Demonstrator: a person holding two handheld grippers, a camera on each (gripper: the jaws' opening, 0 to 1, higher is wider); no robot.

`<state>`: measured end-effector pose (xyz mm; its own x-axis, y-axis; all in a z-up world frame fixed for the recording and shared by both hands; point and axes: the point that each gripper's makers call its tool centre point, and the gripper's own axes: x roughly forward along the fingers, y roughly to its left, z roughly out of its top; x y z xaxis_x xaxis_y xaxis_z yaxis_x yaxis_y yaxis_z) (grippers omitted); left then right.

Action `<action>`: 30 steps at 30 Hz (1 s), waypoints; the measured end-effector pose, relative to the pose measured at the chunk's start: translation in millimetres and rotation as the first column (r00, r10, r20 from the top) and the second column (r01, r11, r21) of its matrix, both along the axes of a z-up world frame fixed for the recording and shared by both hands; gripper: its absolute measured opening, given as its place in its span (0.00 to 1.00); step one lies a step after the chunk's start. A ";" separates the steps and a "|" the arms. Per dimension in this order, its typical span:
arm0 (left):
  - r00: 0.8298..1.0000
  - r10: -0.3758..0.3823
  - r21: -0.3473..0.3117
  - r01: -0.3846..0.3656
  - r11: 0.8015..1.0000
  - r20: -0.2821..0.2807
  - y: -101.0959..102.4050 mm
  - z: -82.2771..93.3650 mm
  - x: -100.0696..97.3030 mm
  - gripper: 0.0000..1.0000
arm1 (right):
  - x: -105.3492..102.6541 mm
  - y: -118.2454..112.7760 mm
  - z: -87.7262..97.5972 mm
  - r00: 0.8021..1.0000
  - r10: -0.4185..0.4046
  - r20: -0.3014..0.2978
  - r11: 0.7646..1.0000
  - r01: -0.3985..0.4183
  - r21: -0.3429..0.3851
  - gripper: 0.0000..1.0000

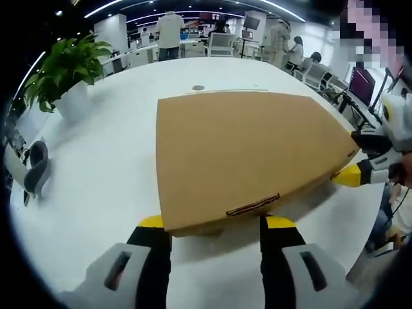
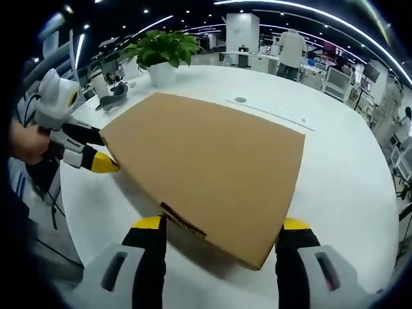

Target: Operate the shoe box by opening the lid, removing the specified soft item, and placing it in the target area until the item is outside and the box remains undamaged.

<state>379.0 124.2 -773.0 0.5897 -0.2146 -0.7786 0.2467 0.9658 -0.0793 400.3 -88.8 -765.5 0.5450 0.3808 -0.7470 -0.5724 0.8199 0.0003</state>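
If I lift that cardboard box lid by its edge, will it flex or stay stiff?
The lid is a broad, thin cardboard panel, so it will probably bow somewhat. It looks light. The left gripper and right gripper straddle separate edges, which should spread the load.

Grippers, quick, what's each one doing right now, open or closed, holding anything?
Left gripper: open, jaws straddling the near edge of the closed shoe box, holding nothing.
Right gripper: open, jaws either side of the box's corner, holding nothing.
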 end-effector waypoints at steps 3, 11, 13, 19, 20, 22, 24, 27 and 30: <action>1.000 0.004 0.000 -0.004 1.000 0.004 0.7 -0.1 -3.3 0.54 | -1.6 0.6 0.0 1.000 0.003 -0.009 1.000 -0.003 -0.005 0.67; 1.000 -0.010 0.002 0.010 1.000 0.023 5.4 -0.3 -8.3 0.54 | -10.8 4.2 -0.3 1.000 -0.005 -0.005 1.000 0.005 -0.001 0.67; 1.000 -0.015 -0.001 0.015 1.000 0.021 5.8 -0.2 -9.4 0.54 | -13.5 5.0 -0.2 1.000 -0.010 0.000 1.000 0.010 0.002 0.66; 1.000 -0.015 -0.003 0.015 1.000 0.021 7.1 -0.2 -16.2 0.53 | -16.9 6.2 -0.2 1.000 -0.007 0.003 1.000 0.007 0.003 0.67; 1.000 -0.015 0.012 0.015 1.000 0.023 8.4 -0.4 -17.2 0.52 | -17.1 6.7 -0.6 1.000 -0.005 0.002 1.000 0.005 0.001 0.67; 0.999 -0.017 0.021 0.016 1.000 0.028 9.8 -0.5 -18.6 0.51 | -17.9 9.1 -0.3 1.000 -0.008 -0.006 1.000 0.008 -0.007 0.67; 0.999 -0.015 0.023 0.014 1.000 0.033 10.9 -0.6 -18.7 0.51 | -20.4 10.2 -0.2 1.000 -0.013 -0.007 1.000 0.013 -0.010 0.68; 0.999 -0.016 0.019 0.016 1.000 0.028 12.3 -0.2 -19.5 0.51 | -21.8 10.4 -0.3 1.000 -0.015 0.001 1.000 0.015 -0.004 0.68; 1.000 -0.014 0.008 0.014 1.000 0.023 13.5 0.4 -23.3 0.51 | -22.4 11.6 -0.5 1.000 -0.009 -0.004 1.000 0.009 -0.006 0.68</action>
